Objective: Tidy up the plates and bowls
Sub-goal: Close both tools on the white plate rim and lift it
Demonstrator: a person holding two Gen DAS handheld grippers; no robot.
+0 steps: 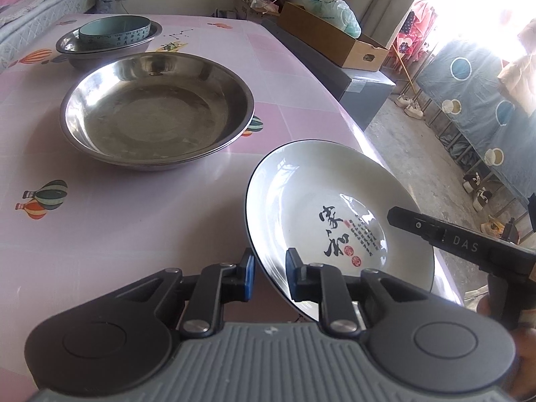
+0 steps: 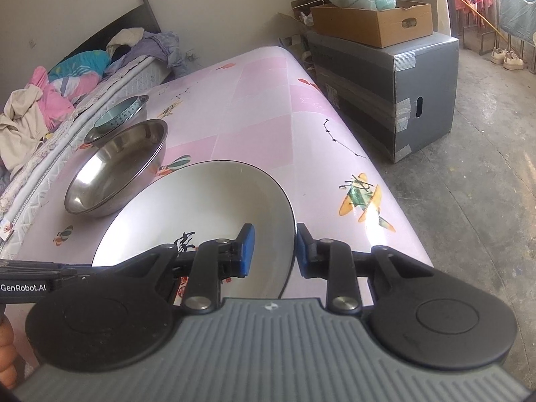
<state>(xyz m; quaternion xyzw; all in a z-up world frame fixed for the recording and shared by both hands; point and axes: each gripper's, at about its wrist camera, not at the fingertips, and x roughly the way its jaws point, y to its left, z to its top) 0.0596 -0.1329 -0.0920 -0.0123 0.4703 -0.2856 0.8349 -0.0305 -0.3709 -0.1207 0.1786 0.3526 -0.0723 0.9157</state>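
A white plate (image 1: pixel 301 194) with a dark rim and black calligraphy is held tilted over the near right corner of the pink table (image 1: pixel 100 234). My left gripper (image 1: pixel 270 276) is shut on its near rim, one blue pad on each side. My right gripper (image 2: pixel 274 251) is shut on the plate's (image 2: pixel 207 207) right rim, and one of its fingers (image 1: pixel 435 234) reaches over the plate in the left wrist view. Beyond it lies a wide steel plate (image 1: pixel 157 110). A teal bowl (image 1: pixel 114 31) sits in a steel dish (image 1: pixel 67 47) further back.
Along the table's far side runs a bed (image 2: pixel 50 100) piled with clothes. Right of the table stands a grey crate (image 2: pixel 385 93) with a cardboard box (image 2: pixel 375 23) on top. Concrete floor with shoes (image 1: pixel 410 105) lies to the right.
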